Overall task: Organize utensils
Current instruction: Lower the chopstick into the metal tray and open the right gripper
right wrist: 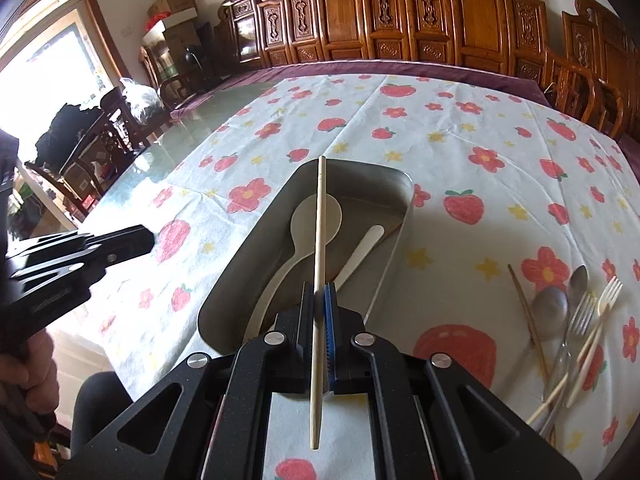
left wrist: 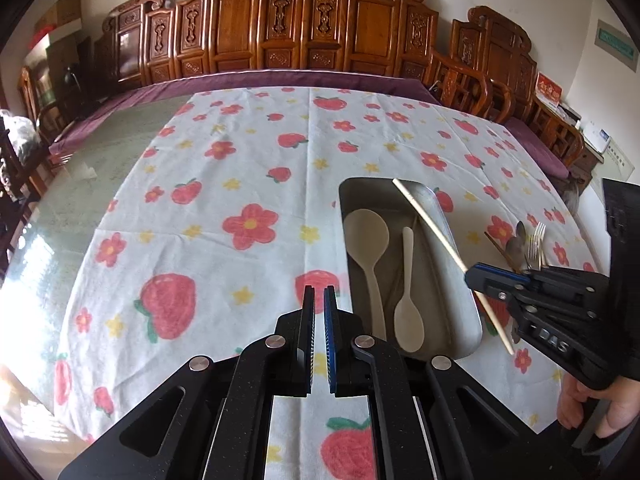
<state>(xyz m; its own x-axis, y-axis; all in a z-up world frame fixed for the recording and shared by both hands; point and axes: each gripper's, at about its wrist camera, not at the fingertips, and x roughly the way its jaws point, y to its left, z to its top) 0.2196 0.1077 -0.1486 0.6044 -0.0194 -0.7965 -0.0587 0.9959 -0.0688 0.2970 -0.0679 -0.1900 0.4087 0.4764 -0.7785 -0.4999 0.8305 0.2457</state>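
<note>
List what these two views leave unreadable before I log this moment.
- Utensil pile: right wrist view, blurred and overlapping; count unclear.
- Same pile: left wrist view, partly behind the right gripper.
- Tray: near end hidden by the gripper body.
- Chopstick: covers the big spoon.

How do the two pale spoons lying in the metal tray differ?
The large cream rice paddle has a broad round bowl at the far end of the rectangular metal tray. The smaller cream spoon lies reversed, its narrower oval bowl at the near end, and it is shorter and slimmer. Both lie flat, side by side, the same pale colour.
</note>
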